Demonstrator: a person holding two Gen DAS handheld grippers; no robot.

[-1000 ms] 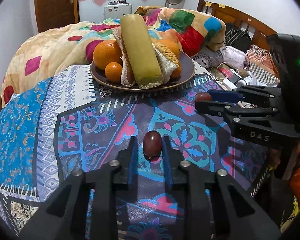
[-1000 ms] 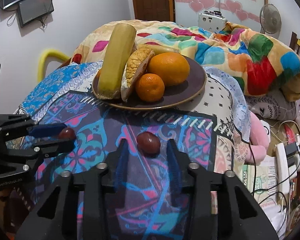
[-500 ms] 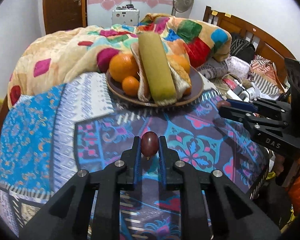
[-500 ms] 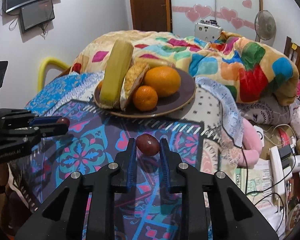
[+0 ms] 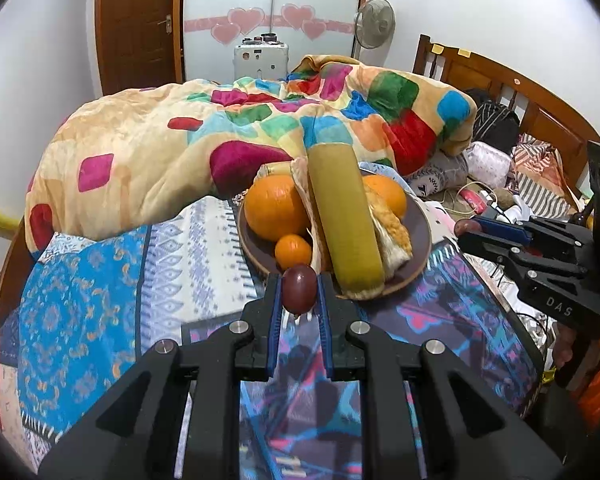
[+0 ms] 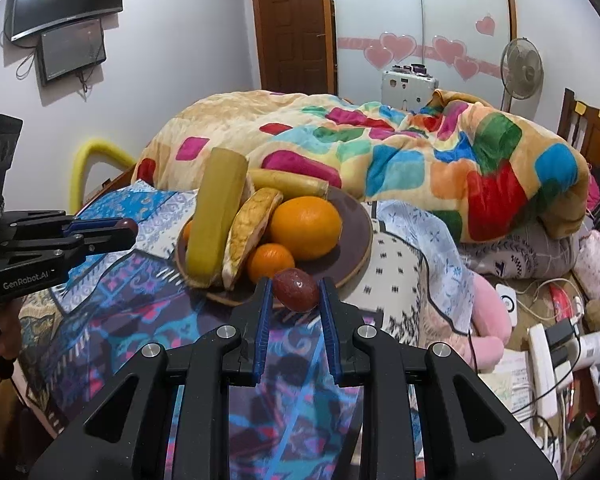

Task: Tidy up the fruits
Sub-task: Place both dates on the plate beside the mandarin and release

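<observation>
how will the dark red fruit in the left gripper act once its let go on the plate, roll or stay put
The fruit looks smooth and egg-shaped, so it would likely roll. Pinched between the left gripper pads, it seems firm and light. The plate has a raised rim and crowded oranges, which should probably stop it.

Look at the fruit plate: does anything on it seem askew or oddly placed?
Yes. The long yellow-green fruit lies tilted across the brown plate, its near end poking past the rim, while the oranges sit flat beside it.
</observation>
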